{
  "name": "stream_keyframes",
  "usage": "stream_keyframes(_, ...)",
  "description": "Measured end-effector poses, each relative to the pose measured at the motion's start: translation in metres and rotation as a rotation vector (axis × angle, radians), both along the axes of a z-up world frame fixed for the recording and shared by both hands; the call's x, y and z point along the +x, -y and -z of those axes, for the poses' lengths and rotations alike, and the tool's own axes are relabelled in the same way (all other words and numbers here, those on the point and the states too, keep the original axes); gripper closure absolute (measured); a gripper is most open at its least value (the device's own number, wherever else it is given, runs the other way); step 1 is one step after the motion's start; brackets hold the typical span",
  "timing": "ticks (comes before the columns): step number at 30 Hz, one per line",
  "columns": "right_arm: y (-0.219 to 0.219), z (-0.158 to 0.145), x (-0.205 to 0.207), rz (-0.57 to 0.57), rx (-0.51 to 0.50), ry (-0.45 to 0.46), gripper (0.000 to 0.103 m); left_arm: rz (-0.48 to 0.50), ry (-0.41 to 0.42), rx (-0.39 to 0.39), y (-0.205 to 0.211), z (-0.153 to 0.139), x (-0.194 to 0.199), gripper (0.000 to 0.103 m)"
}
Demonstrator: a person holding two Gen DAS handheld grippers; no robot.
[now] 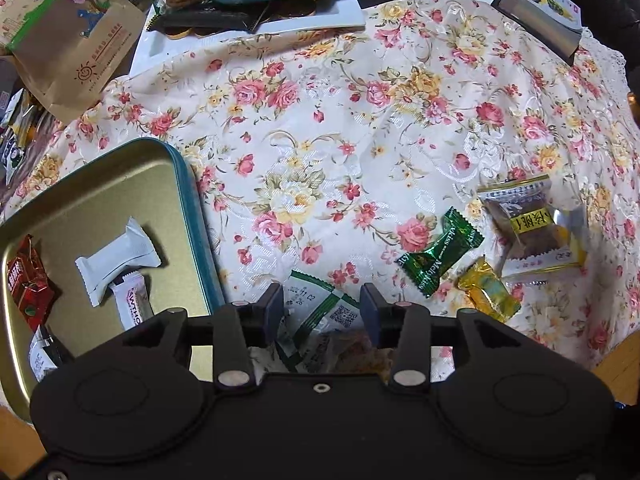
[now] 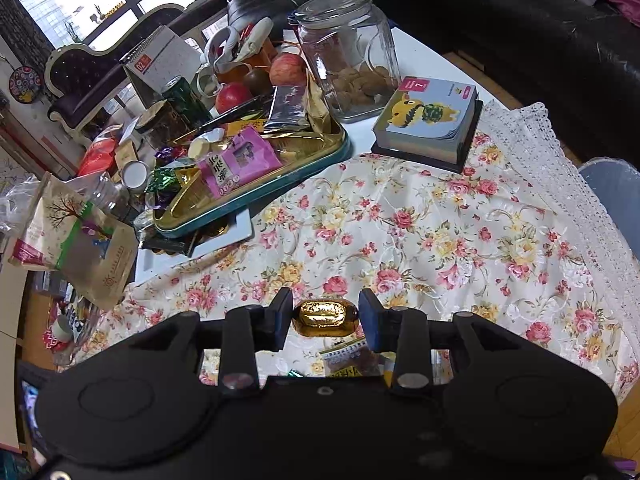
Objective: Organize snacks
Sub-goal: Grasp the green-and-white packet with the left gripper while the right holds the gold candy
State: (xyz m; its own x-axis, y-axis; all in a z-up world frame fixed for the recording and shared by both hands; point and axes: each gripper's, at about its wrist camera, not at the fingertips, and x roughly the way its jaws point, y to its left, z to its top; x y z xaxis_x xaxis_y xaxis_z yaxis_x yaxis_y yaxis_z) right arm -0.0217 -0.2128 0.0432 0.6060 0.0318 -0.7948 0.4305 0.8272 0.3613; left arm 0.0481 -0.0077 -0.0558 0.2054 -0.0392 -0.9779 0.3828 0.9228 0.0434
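Observation:
In the left wrist view my left gripper is open over a green-and-white snack packet lying on the floral cloth, its fingers on either side of it. A gold tin tray at the left holds a white packet, a red packet and others. A green candy, a yellow candy and a brown cake packet lie to the right. In the right wrist view my right gripper is shut on a gold-foil candy, held above the cloth.
A second tin tray full of snacks stands at the back, beside a glass jar, apples, cans and a card box. A brown paper bag stands at the left. The cloth's lace edge runs along the right.

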Motion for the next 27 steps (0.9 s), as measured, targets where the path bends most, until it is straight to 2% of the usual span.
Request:
stream_keyframes(3,-0.001,-0.002,-0.001,-0.008,0.003,0.006,0.065,0.0,-0.032,-0.005,0.002,0.007,0.0,0.05)
stream_keyframes(6,-0.001,-0.003,-0.002,-0.011,0.01,0.009,0.065,0.022,-0.018,0.014,0.005,0.009,-0.004,0.05)
stream_keyframes(11,0.0,-0.003,-0.002,-0.013,0.015,0.012,0.065,-0.003,-0.057,-0.025,0.001,0.012,-0.003,0.049)
stream_keyframes(17,0.003,-0.007,-0.005,-0.019,0.011,0.027,0.065,0.003,0.055,-0.112,-0.011,-0.026,0.0,0.047)
stream_keyframes(19,0.003,-0.006,-0.005,-0.017,0.005,0.025,0.065,0.04,0.066,-0.108,-0.013,-0.029,-0.003,0.046)
stream_keyframes(24,0.003,-0.005,-0.006,-0.022,0.01,0.02,0.065,0.244,0.1,-0.042,-0.015,-0.02,-0.024,0.046)
stream_keyframes(27,0.001,-0.007,-0.006,-0.024,0.005,0.027,0.065,0.316,0.119,-0.033,-0.014,-0.016,-0.035,0.046)
